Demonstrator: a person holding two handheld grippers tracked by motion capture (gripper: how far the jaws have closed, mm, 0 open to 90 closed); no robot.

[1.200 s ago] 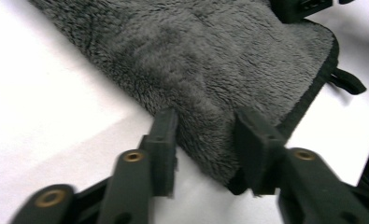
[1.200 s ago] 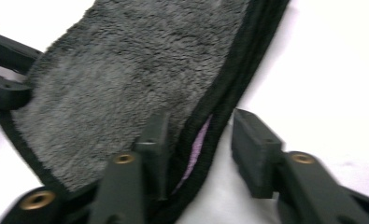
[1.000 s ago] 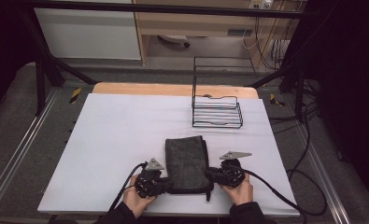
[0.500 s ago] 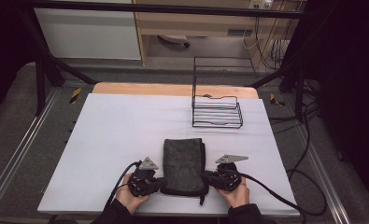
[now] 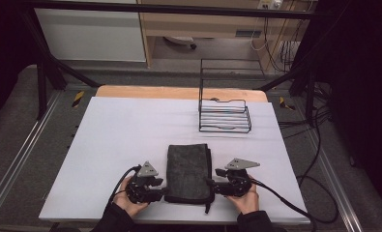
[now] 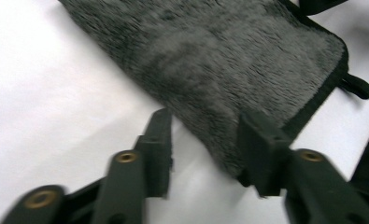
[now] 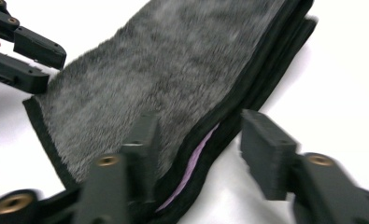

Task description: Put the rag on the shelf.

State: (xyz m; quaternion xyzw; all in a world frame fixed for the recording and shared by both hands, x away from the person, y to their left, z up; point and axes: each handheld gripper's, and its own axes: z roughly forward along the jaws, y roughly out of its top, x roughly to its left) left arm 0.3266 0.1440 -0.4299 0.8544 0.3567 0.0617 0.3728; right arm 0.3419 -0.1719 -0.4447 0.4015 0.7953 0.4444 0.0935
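While flat on the table, folded towel (image 5: 189, 172) lies between left tool (image 5: 160, 193) and right tool (image 5: 215, 186).

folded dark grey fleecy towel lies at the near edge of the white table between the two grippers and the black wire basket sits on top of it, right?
Not quite. The folded dark grey fleecy towel does lie at the near edge of the white table, between the left gripper and the right gripper. But the black wire basket stands apart from it, farther back on the table, as the high view shows.

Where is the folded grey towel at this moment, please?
In the high view, the folded grey towel lies on the white table near its front edge, between the left gripper and the right gripper, in front of the wire basket.
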